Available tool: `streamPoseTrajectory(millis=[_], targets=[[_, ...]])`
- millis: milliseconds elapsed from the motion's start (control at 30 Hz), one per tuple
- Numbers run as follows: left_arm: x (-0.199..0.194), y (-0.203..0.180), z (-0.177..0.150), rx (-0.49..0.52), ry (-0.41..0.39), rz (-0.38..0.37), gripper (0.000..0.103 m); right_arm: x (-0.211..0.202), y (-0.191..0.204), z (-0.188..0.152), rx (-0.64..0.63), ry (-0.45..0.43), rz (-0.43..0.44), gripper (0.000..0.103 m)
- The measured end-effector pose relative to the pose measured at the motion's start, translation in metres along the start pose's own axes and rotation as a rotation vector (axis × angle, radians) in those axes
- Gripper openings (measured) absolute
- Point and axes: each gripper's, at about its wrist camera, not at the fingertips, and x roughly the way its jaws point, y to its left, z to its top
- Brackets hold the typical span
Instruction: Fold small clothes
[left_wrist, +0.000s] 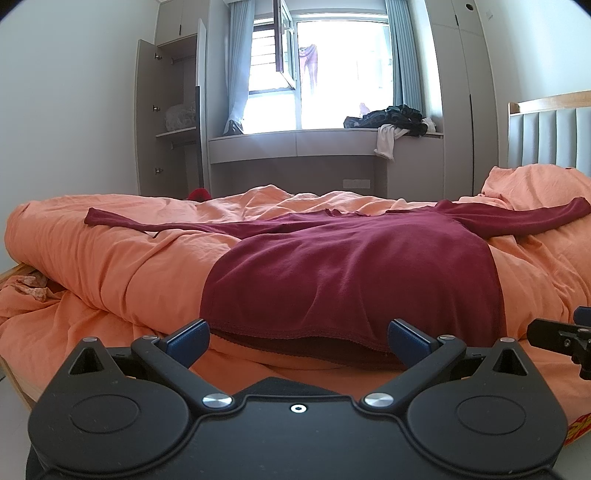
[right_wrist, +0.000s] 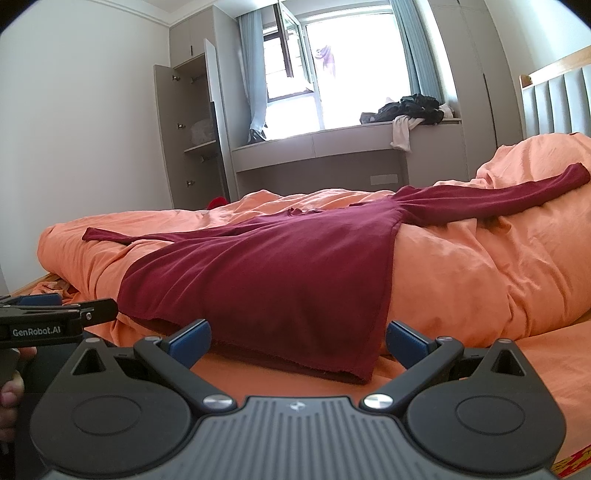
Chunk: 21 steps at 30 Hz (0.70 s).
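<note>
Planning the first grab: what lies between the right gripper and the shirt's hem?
Only bare orange bedding separates the right gripper from the maroon shirt, per the right wrist view.

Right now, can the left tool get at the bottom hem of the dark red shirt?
Probably yes. The left tool is open and holds nothing, its fingers straddling the shirt's hem just ahead. Only orange bedding lies beneath, and the right tool sits off to the side.

Orange duvet (left_wrist: 110, 258), open wardrobe (left_wrist: 173, 110), window (left_wrist: 332, 74), clothes pile on sill (left_wrist: 395, 118)
</note>
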Motion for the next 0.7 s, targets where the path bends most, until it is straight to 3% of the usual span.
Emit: streamPoseTrajectory(millis=[267, 700], targets=[[0.004, 0.001, 0.002, 0.009, 0.016, 0.001, 0.103, 0.004, -0.002, 0.000, 0.005, 0.012, 0.004, 0.103], [0.032, -0.006, 0.030, 0.000, 0.117, 0.032, 0.103, 0.032, -0.016, 0.015, -0.008, 0.065, 0.014, 0.103]])
